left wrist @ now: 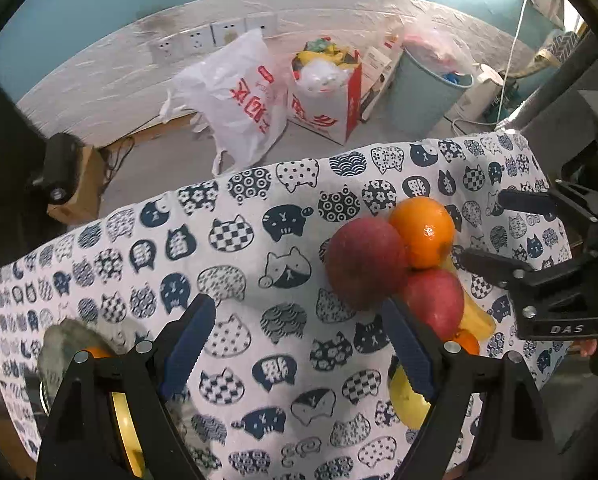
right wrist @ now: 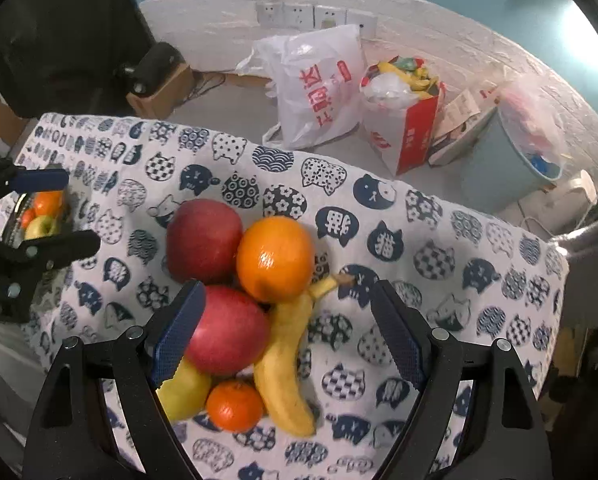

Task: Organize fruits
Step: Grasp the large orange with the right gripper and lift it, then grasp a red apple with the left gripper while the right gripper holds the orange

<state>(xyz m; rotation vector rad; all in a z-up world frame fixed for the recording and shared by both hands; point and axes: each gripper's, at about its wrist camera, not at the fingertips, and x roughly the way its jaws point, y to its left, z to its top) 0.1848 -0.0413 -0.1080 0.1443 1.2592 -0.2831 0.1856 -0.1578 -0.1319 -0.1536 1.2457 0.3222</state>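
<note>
1. While both grippers hang over the table, neither one has anything in it — the fruit pile sits on the cat-print tablecloth [right wrist: 399,216], toward the right half of the table.
2. Left gripper [left wrist: 299,344]: jaws spread wide, blue pads clear, only bare cloth between them. Its right finger sits in front of the lower red apple [left wrist: 435,304] in that view, but I can't tell whether it touches.
3. Right gripper [right wrist: 283,332]: also spread wide, hanging right above the pile. The lower red apple and the banana [right wrist: 287,364] show between its fingers, no pad visibly pressing on either.
4. The pile itself: a big red apple [right wrist: 203,240] at the back left, an orange [right wrist: 275,258] just beside it on the right, the two touching. A second red apple sits in front of them, up against both.
5. The banana curves down from under the orange, stem end pointing up and right, lying along the lower apple's right side.
6. A small mandarin [right wrist: 235,406] sits in front of the lower apple, between the banana and a yellow-green fruit [right wrist: 183,392] that is partly hidden behind the right gripper's left finger.
7. Over at the left edge of the table there's a shiny dish [right wrist: 19,216] with more fruit in it, well apart from the pile.
8. Beyond the table, on the floor — a white plastic bag [right wrist: 319,84], a red paper bag [right wrist: 411,132] and a blue bin [right wrist: 499,168].
</note>
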